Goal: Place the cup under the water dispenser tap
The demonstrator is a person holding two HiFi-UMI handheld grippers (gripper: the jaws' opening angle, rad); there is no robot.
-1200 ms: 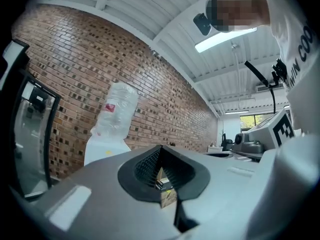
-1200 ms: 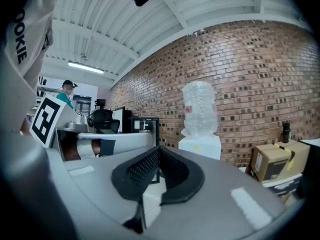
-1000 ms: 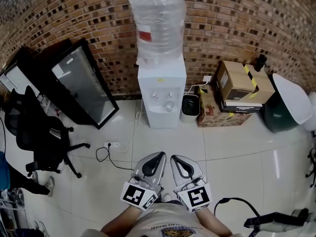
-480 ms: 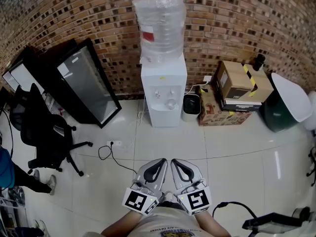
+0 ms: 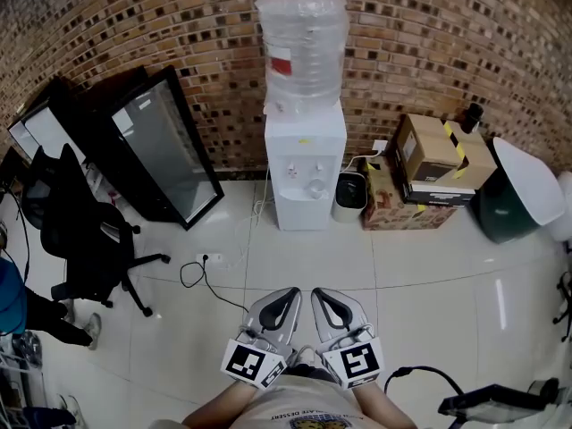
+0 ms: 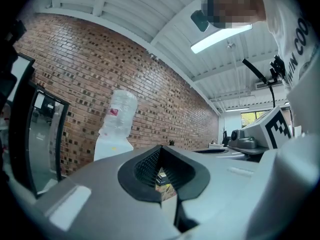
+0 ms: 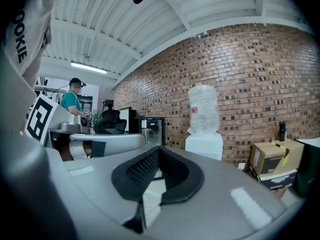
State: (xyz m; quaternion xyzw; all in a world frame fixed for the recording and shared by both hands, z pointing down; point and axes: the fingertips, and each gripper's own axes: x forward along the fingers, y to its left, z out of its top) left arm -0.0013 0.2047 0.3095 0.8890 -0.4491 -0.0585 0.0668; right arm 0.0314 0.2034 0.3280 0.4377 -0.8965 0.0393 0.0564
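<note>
The white water dispenser (image 5: 306, 164) with a clear bottle (image 5: 302, 38) on top stands against the brick wall, well ahead of me across the tiled floor. A small round pale thing (image 5: 315, 187) sits in the recess under its taps; I cannot tell whether it is a cup. The dispenser also shows far off in the left gripper view (image 6: 113, 143) and the right gripper view (image 7: 204, 143). My left gripper (image 5: 290, 292) and right gripper (image 5: 321, 294) are side by side close to my body. Both point at the dispenser and both are shut with nothing in them.
Black-framed glass panels (image 5: 152, 150) lean on the wall at the left, with an office chair (image 5: 76, 231) in front. A power strip and cable (image 5: 207, 262) lie on the floor. A small bin (image 5: 349, 195), cardboard boxes (image 5: 438, 164) and a green-and-white object (image 5: 518, 195) stand right of the dispenser.
The dispenser has slid to the right in the head view as I shift. Both grippers stay together, shut, and sit slightly lower in the picture.
</note>
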